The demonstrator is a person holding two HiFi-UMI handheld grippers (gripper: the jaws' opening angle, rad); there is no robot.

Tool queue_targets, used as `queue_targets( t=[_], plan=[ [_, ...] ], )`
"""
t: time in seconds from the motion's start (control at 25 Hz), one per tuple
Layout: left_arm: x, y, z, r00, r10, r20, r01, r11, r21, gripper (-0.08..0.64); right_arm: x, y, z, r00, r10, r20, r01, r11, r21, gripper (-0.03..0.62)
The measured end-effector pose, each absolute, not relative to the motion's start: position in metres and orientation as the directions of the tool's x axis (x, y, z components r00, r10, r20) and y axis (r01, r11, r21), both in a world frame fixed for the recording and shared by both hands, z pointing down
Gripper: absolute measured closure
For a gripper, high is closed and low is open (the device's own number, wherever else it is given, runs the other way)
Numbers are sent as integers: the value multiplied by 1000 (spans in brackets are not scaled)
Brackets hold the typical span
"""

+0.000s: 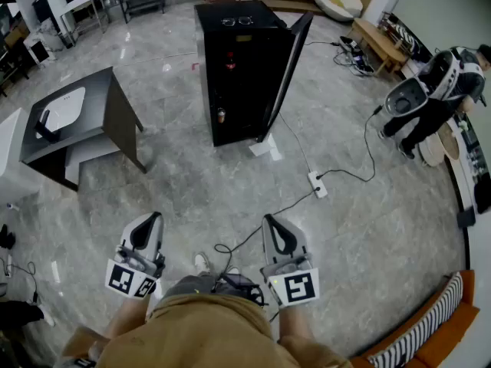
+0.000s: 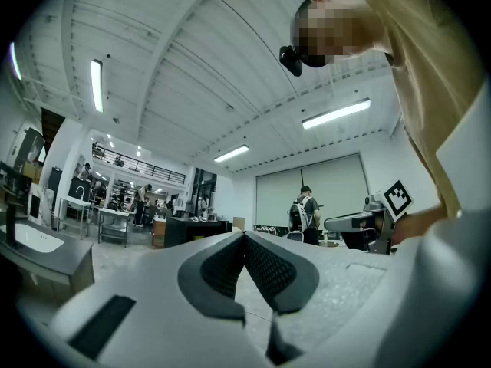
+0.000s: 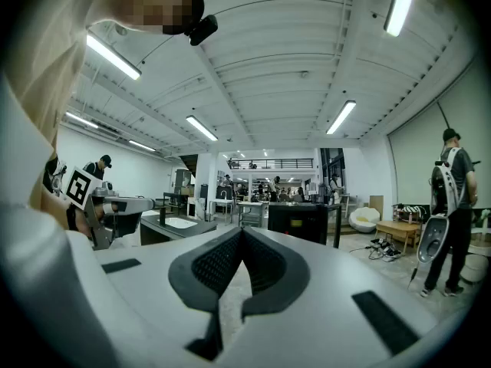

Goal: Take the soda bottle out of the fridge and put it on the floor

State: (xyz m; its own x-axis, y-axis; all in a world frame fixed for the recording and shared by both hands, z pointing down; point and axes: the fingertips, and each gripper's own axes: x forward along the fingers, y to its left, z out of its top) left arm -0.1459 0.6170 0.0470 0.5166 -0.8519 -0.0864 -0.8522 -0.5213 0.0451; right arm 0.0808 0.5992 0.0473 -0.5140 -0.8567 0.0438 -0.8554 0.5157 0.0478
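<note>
The person is holding both grippers low in front of the body, well apart from the fridge (image 1: 230, 21), which is standing across the floor (image 1: 192, 182) with its door (image 1: 288, 64) hanging open on the right side. The left gripper (image 1: 147, 231) is pointing forward with its jaws meeting at the tips and nothing between them. The right gripper (image 1: 278, 234) is doing the same, jaws together and empty. The fridge interior is showing almost black from the head view. A small reddish shape on an upper shelf is looking like the soda bottle (image 1: 229, 61), though it is too small and dark to be sure. A second small item (image 1: 220, 115) lower down is too tiny to name. A cable (image 1: 360, 171) is trailing over the floor to a power strip (image 1: 317, 184) right of the fridge. A dark table (image 1: 100, 90) is standing to the left. At the right edge a second person (image 1: 433, 90) is bending forward, partly cut off, and a striped sofa (image 1: 437, 324) is being cropped by the bottom right corner.
</note>
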Motion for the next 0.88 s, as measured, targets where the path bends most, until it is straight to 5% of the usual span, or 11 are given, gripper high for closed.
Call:
queue_targets(
  t=[0.88],
  plan=[
    [-238, 559, 65, 547, -833, -85, -831, -552, 67, 558, -9, 544, 31, -501, -865, 21, -863, 501, 65, 589]
  ],
)
